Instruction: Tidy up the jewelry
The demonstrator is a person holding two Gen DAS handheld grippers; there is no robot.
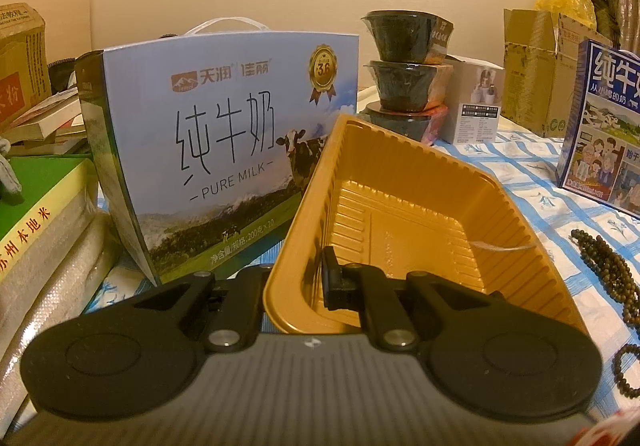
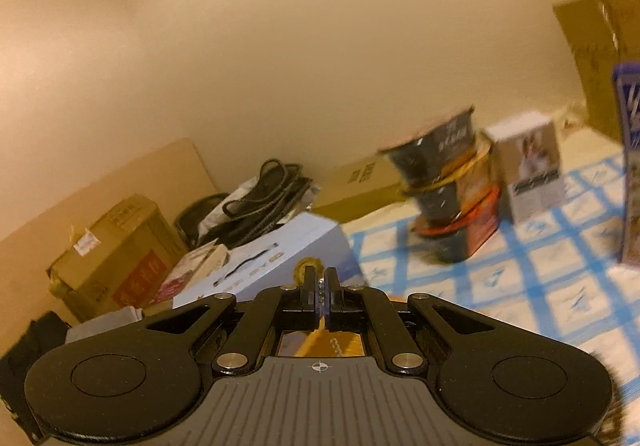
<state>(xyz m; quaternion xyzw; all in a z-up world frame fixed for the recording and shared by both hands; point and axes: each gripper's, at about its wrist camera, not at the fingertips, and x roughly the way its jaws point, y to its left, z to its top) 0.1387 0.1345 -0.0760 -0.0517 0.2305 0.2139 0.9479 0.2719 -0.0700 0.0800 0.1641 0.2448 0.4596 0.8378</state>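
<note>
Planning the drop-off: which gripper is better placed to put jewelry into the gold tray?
Right. The right gripper is shut on a small beaded chain; the left gripper is clamped on the gold tray's wall, steadying it.

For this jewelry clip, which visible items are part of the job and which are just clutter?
Part of the job:
- gold plastic tray, its wall clamped by the left gripper
- small beaded chain pinched in the right gripper
- dark bead strands on the checked cloth

Just lying about:
- milk carton
- stacked dark bowls
- small white box
- cardboard boxes
</note>
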